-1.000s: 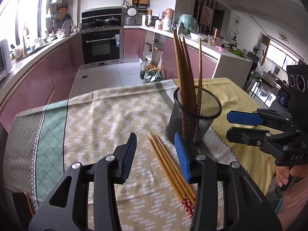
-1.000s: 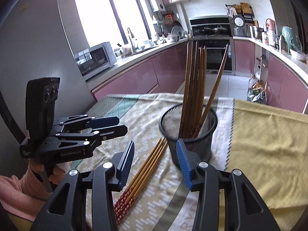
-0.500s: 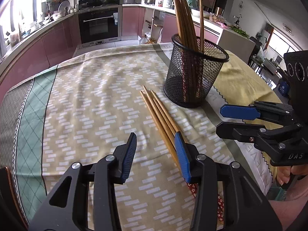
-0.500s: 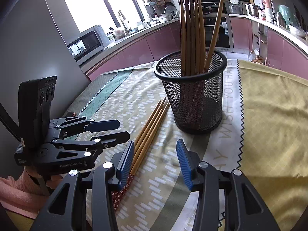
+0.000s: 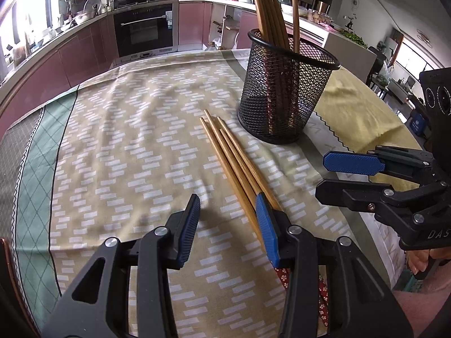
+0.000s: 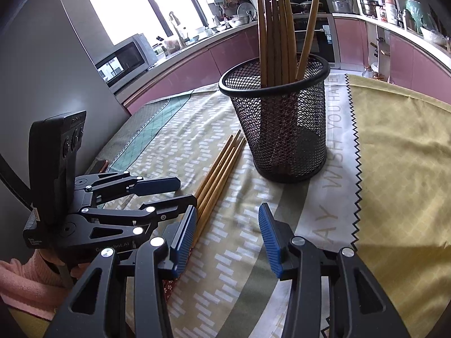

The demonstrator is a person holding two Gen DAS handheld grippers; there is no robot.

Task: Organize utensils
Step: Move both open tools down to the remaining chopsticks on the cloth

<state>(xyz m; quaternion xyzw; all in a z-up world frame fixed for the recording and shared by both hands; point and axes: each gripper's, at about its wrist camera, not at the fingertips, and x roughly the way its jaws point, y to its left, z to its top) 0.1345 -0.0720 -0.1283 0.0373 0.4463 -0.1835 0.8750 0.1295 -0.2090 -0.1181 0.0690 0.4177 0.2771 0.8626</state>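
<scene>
A black mesh cup (image 5: 284,95) (image 6: 282,129) stands upright on the tablecloth and holds several wooden chopsticks (image 5: 270,14) (image 6: 277,33). Several loose wooden chopsticks (image 5: 231,157) (image 6: 220,174) lie side by side on the cloth beside the cup. My left gripper (image 5: 228,228) is open and low over the cloth; its right finger sits over the loose chopsticks. It also shows in the right wrist view (image 6: 174,191). My right gripper (image 6: 228,236) is open and empty, just right of the loose chopsticks. It also shows in the left wrist view (image 5: 332,174).
The table is covered by a patterned beige cloth with a green band (image 5: 36,146) on the left and a yellow cloth (image 6: 400,169) on the right. Kitchen counters and an oven (image 5: 143,28) stand beyond the far table edge.
Both grippers have come down and closer to the table. The cup and loose chopsticks now look larger and nearer. Both grippers stay open.
</scene>
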